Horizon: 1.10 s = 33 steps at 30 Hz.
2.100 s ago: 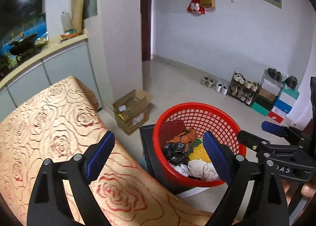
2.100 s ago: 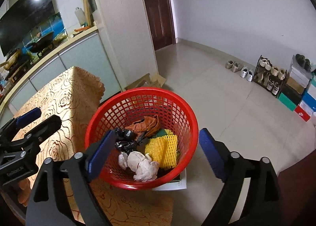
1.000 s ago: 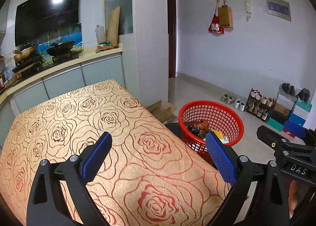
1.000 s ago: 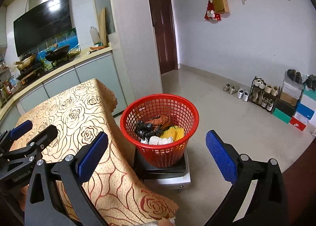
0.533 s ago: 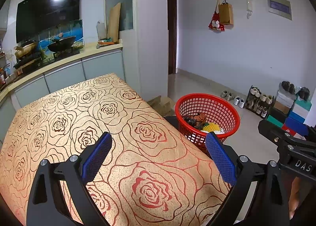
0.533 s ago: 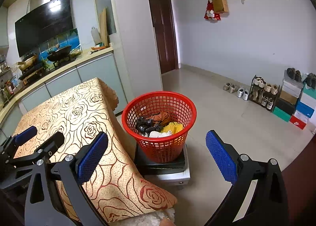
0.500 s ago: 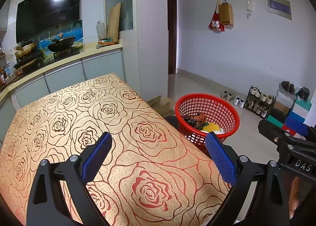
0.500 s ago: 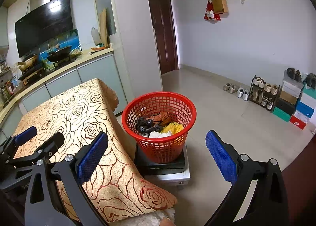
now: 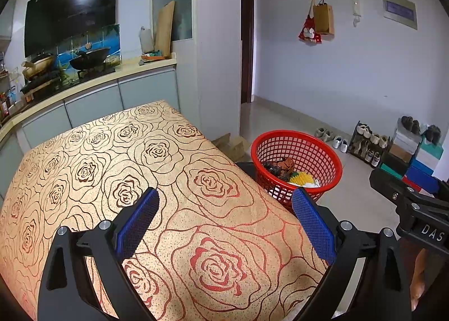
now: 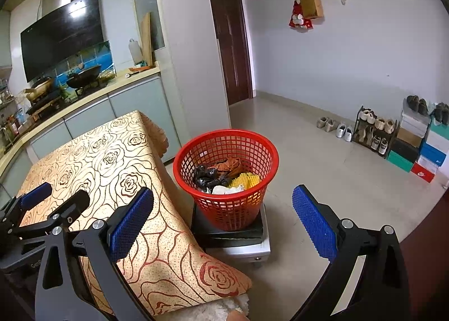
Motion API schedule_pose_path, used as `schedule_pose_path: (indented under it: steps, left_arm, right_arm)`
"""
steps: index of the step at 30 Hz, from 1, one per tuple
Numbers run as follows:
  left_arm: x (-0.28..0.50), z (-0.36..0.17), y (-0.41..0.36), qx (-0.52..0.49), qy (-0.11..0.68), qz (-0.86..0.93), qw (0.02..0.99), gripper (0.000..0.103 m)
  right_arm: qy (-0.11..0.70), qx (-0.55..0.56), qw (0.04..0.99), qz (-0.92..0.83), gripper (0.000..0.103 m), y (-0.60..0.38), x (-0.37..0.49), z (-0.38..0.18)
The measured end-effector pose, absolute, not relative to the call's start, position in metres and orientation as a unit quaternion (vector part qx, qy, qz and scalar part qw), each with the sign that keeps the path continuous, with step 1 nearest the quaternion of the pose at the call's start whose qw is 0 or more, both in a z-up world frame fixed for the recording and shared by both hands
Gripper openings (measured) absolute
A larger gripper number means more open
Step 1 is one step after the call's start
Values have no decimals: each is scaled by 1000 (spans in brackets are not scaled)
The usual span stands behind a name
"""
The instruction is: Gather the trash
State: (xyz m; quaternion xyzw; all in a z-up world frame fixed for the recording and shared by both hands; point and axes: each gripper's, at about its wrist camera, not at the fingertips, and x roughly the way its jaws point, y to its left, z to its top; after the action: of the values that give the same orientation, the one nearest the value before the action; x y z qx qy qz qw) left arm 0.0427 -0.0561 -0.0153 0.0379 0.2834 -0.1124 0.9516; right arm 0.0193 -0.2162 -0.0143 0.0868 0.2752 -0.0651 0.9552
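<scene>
Both grippers have pulled back from the red basket; from the left wrist, the left gripper hangs over a bare worktop, jaws wide, empty; from the right wrist, the right gripper gapes empty too, trash lying inside the basket beside the worktop; collecting looks finished, so next means checking for strays.

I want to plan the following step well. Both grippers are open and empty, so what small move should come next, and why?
Probably just hold both grippers back and end here. The left gripper and right gripper are open and hold nothing, the rose-patterned gold tablecloth shows no trash, and the red plastic mesh basket beside the table already contains the crumpled waste.
</scene>
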Motion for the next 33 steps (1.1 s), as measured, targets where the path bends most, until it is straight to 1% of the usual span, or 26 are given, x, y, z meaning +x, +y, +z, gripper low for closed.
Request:
schedule_pose_path:
  steps: [33]
  left_arm:
    - [39, -16, -53, 24, 279, -102, 955, 92]
  right_arm:
    - [272, 81, 957, -59, 96, -207, 19, -16]
